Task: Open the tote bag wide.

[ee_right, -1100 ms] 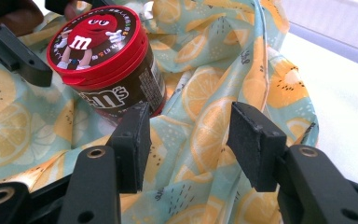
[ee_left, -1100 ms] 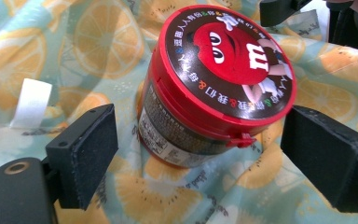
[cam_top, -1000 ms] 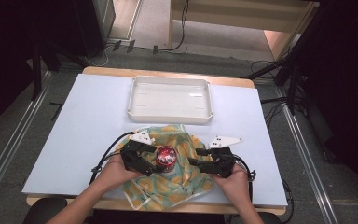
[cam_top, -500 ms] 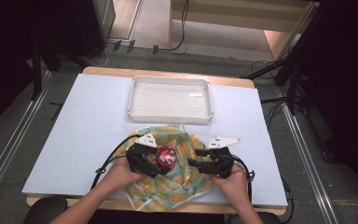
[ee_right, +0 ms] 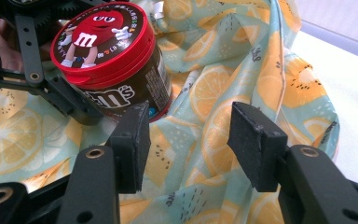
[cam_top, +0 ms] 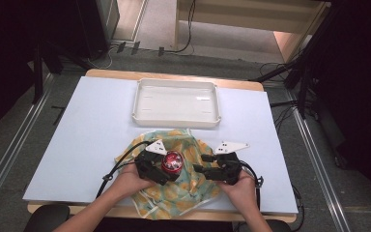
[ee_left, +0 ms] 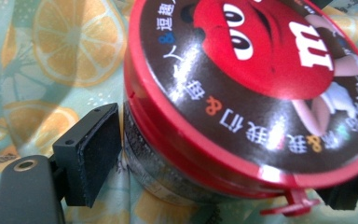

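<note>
Left gripper (cam_top: 166, 170) clamps red-lidded brown candy jar (cam_top: 172, 162) on orange-print fabric bag (cam_top: 193, 191), mid-tabletop.
Right gripper (ee_right: 186, 135) wide open, empty, over the fabric: keep jar upright, pinch one layer only.

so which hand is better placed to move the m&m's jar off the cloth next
Left. Its tongs already straddle the m&m's jar on the orange-print cloth, pad at its side. The right tongs stand open beside it, holding nothing.

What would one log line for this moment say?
left claw: shut on candy jar | right claw: open over orange-print cloth | tray: empty
</note>
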`<action>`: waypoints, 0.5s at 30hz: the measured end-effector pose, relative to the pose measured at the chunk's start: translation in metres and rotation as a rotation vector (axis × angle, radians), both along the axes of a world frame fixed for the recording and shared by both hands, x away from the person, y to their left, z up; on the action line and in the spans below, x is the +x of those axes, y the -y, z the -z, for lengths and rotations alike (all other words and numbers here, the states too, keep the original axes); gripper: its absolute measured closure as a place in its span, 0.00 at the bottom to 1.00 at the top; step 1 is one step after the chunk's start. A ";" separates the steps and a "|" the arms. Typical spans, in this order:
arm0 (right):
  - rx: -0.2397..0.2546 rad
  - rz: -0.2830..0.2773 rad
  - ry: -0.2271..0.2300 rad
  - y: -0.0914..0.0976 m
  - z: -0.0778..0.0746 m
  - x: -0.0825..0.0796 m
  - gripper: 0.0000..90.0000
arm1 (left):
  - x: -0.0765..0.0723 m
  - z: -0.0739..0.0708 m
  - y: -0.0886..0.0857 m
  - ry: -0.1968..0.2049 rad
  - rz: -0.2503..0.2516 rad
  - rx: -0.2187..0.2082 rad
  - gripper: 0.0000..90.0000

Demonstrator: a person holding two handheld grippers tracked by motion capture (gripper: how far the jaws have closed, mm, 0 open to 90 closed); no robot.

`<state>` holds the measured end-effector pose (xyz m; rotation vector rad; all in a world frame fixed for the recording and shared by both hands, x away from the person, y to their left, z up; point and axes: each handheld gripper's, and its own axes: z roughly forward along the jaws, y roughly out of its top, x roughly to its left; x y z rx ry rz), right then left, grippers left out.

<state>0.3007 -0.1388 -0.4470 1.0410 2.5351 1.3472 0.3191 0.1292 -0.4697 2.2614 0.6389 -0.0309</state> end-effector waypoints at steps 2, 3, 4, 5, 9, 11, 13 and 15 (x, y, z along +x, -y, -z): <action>0.000 0.001 0.000 0.000 0.000 0.000 0.55 | -0.001 0.000 0.001 0.009 -0.007 0.004 0.17; 0.000 0.002 -0.001 0.000 0.000 0.000 0.55 | -0.001 0.000 0.002 0.014 -0.011 0.007 0.18; 0.000 0.002 -0.001 0.000 0.000 0.000 0.55 | -0.002 0.000 0.002 0.017 -0.014 0.011 0.19; -0.001 0.002 0.000 0.000 0.000 0.000 0.55 | -0.002 0.000 0.001 0.019 -0.014 0.015 0.19; -0.003 0.001 0.000 -0.001 0.000 0.000 0.55 | -0.004 0.000 0.002 0.041 -0.018 0.025 0.21; -0.002 0.001 -0.001 -0.001 0.000 0.000 0.55 | -0.005 -0.001 0.002 0.058 -0.012 0.024 0.22; -0.002 0.000 0.000 -0.001 0.000 0.000 0.55 | -0.006 -0.003 0.000 0.076 -0.010 0.021 0.24; -0.001 -0.001 0.000 -0.001 0.001 0.000 0.55 | -0.005 -0.005 -0.002 0.076 -0.011 0.012 0.27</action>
